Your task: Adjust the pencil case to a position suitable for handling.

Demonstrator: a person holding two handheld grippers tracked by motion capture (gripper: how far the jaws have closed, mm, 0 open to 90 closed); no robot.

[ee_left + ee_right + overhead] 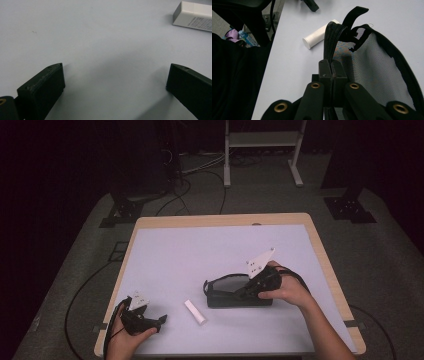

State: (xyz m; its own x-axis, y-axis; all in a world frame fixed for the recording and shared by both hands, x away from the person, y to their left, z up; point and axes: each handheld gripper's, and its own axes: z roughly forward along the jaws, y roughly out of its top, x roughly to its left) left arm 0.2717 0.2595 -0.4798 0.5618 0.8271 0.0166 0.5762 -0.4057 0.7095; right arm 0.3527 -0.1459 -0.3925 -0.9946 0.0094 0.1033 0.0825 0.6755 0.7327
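Right claw (331, 72) clamped shut on the zipper edge of the black mesh pouch (235, 295), which lies right of centre on the surface (200, 250), mouth partly gaping in the right gripper view. Left claw (113, 82) hangs with jaws wide and empty near the front left corner, the white tube (195, 312) lying between it and the pouch. Judged step: holding the pouch open for loading; next the left claw must close on the tube and carry it to the mouth.
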